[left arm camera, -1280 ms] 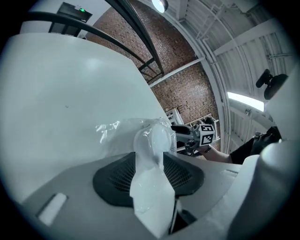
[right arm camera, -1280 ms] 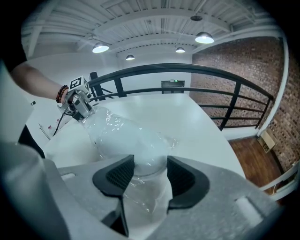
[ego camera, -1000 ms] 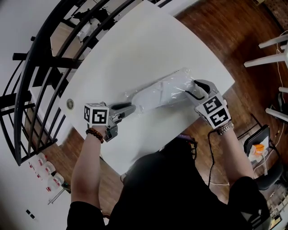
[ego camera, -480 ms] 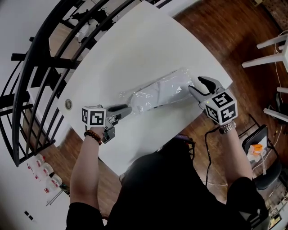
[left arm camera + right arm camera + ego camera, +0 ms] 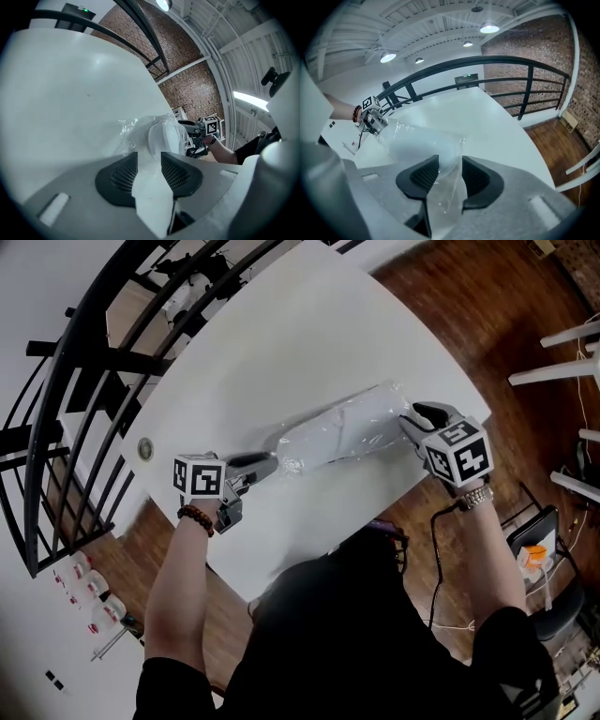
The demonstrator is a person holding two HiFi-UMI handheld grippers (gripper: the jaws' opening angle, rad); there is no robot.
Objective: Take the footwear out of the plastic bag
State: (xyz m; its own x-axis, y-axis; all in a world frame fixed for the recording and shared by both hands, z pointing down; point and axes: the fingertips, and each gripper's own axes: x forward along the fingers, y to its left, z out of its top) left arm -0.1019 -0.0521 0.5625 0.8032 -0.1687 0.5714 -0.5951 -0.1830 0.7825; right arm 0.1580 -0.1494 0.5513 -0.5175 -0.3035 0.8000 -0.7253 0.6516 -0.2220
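The bag (image 5: 367,411) lies near the front edge of the white table (image 5: 281,343), with lots of bare table behind it. It stretches between the two tools, the white shoe (image 5: 326,437) inside. The left gripper (image 5: 267,463) pinches the shoe's end; the right gripper (image 5: 410,420) has just been closing its jaws, now squeezing the bag's other end.
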